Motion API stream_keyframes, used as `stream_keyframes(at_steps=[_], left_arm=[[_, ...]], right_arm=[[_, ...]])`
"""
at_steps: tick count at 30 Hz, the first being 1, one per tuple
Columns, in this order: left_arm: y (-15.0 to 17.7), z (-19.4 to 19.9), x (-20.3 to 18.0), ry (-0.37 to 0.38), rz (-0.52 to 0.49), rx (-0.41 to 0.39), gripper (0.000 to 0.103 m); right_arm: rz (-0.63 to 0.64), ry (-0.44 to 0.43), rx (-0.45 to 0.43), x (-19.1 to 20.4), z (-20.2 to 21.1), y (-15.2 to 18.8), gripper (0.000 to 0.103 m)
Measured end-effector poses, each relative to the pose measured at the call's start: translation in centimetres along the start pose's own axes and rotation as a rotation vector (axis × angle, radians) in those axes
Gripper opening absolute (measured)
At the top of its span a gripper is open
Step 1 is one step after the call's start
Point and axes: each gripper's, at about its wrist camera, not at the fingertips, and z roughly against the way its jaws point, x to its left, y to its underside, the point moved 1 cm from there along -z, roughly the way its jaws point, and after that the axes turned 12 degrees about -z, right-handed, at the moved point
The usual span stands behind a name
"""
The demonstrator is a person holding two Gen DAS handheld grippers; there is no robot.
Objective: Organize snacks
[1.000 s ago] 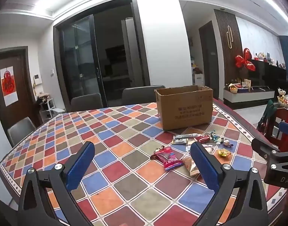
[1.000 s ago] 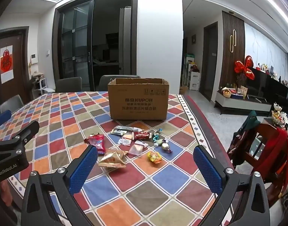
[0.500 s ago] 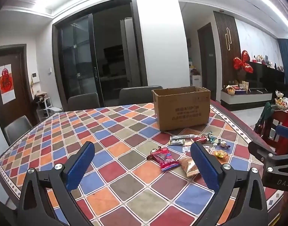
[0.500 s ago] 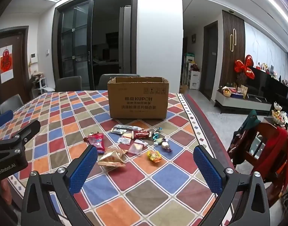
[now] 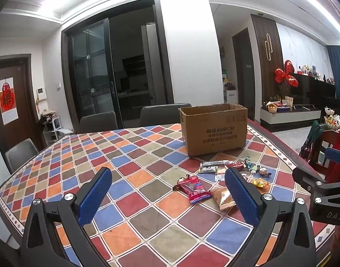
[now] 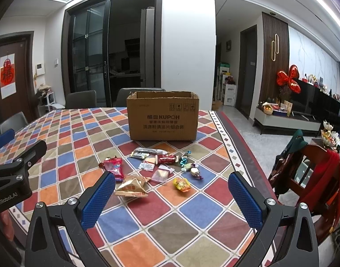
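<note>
Both grippers, left gripper (image 5: 167,197) and right gripper (image 6: 172,200), spread wide, empty, above checkered tablecloth (image 6: 81,142). Snack packets (image 6: 161,166) scattered just near of open cardboard box (image 6: 163,120).

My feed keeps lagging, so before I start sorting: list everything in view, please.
cardboard box: 1, brown, open top, far side of table
red packet: 1, left of the pile
tan packet: 1, nearest front
yellow candy: 1, front right
small wrapped snacks: several, mixed colours, between box and front packets
table: 1, multicoloured checks
chairs: grey, behind table
left hand-held gripper: open, empty, blue pads
right hand-held gripper: open, empty, blue pads
</note>
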Motion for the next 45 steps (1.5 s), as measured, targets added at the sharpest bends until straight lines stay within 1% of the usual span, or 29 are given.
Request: stream_keyframes(at_steps=[45], left_arm=[[-0.09, 0.16, -0.27, 0.007, -0.006, 0.003, 0.103]], right_arm=[[-0.004, -0.005, 0.002, -0.29, 0.14, -0.06, 0.102]])
